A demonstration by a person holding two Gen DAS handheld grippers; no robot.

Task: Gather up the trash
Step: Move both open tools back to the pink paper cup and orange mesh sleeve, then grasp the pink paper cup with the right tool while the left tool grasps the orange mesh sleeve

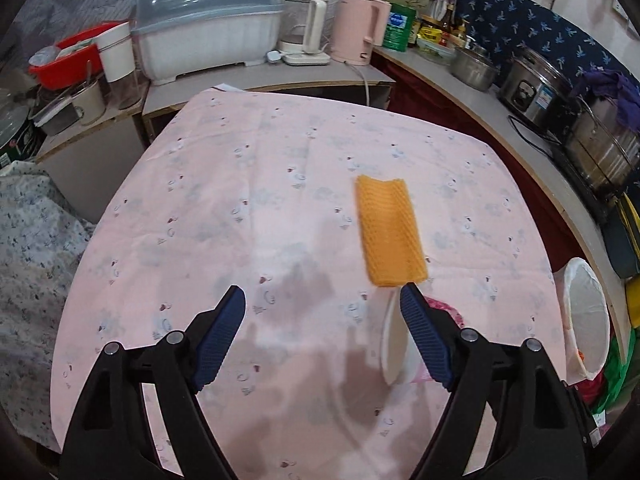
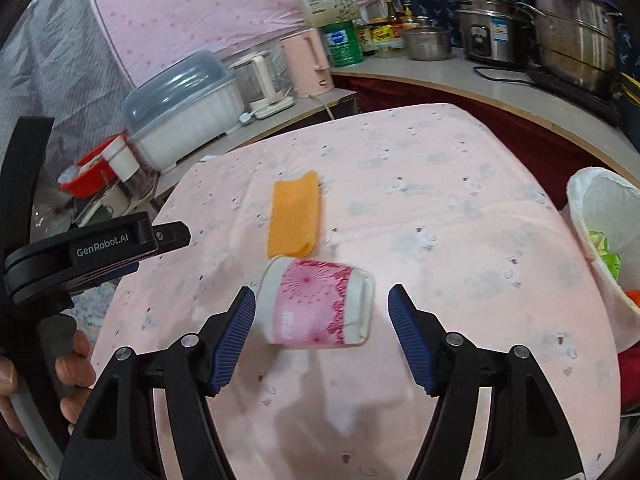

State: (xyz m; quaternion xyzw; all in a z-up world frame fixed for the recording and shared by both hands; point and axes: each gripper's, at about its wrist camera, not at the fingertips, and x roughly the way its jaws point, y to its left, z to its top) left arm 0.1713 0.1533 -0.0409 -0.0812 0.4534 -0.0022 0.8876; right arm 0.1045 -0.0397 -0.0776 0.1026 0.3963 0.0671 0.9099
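Observation:
An orange foam net sleeve [image 1: 390,232] lies flat on the pink tablecloth [image 1: 240,200]; it also shows in the right wrist view [image 2: 294,214]. A crushed pink-and-white paper cup [image 2: 316,308] lies on its side just below the sleeve; in the left wrist view its white rim [image 1: 392,340] shows behind the right finger. My right gripper [image 2: 322,300] is open, its fingers on either side of the cup and apart from it. My left gripper [image 1: 322,300] is open and empty, above the cloth left of the cup.
A white-lined trash bin [image 2: 600,216] with green and orange scraps stands at the table's right edge, also in the left wrist view [image 1: 586,316]. Kettles [image 1: 360,28], a dish container [image 1: 208,24] and steel pots [image 1: 600,148] line the counters behind.

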